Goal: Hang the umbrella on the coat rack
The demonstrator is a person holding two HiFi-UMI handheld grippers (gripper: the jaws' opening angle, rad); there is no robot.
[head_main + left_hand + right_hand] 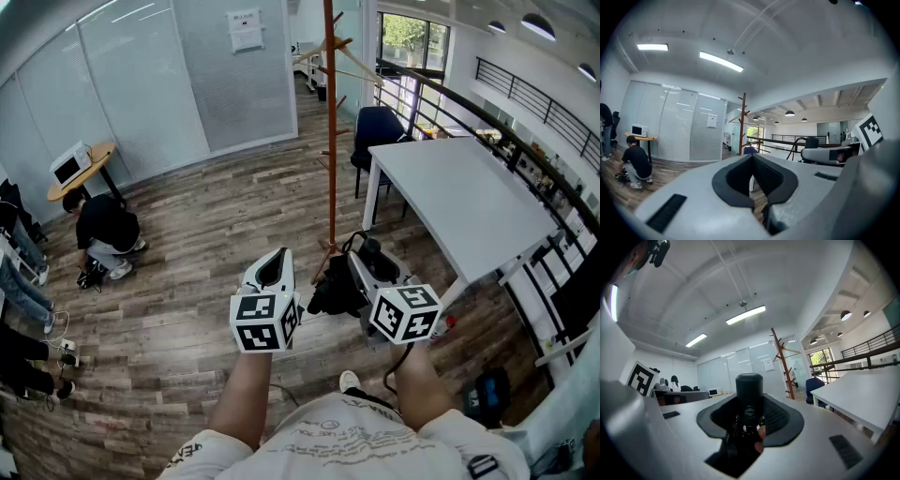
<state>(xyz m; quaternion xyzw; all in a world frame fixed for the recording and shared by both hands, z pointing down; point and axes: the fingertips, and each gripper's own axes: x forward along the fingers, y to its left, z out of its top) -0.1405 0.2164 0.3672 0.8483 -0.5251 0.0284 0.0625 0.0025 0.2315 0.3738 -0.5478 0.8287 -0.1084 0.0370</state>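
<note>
A folded black umbrella sticks out of my right gripper, which is shut on its handle end. In the right gripper view the umbrella's round black handle stands upright between the jaws of the right gripper. My left gripper is held beside it at the left, shut with nothing in it; its jaws meet in the left gripper view. The brown wooden coat rack stands on the floor just beyond both grippers; the coat rack and its pegs also show ahead in both gripper views.
A white table stands right of the rack with a blue chair behind it. A person crouches on the wood floor at the left near a round table with a microwave. A railing runs along the right.
</note>
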